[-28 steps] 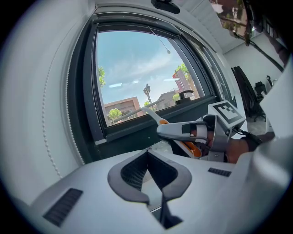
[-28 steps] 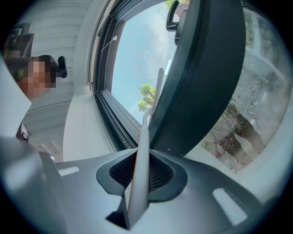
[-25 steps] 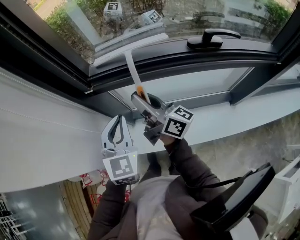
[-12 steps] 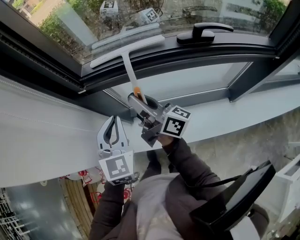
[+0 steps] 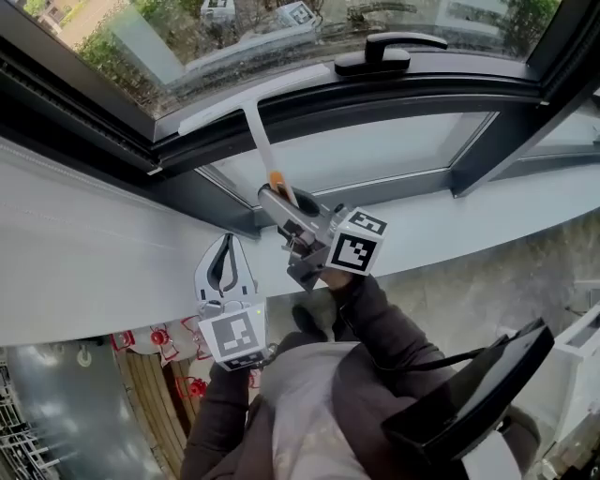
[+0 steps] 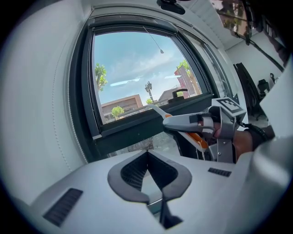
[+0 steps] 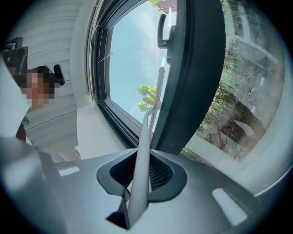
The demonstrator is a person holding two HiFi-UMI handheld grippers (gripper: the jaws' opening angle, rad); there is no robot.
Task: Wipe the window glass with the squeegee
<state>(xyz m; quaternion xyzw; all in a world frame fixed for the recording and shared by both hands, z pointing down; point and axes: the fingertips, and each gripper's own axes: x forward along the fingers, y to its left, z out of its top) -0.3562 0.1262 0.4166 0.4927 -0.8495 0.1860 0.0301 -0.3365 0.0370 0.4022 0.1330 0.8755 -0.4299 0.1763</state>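
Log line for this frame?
phase: wiping | right hand-held gripper: shut on squeegee | blade: bottom edge of glass | left hand-held gripper: shut, empty

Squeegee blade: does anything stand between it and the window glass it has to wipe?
Nothing visible does. The right gripper is shut on the squeegee, whose blade lies at the bottom edge of the window glass, against the dark frame. The window handle sits on that frame, clear of the blade.

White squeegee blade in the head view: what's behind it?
Clear window glass, with green shrubs outside. The strip directly behind the white squeegee blade is covered.
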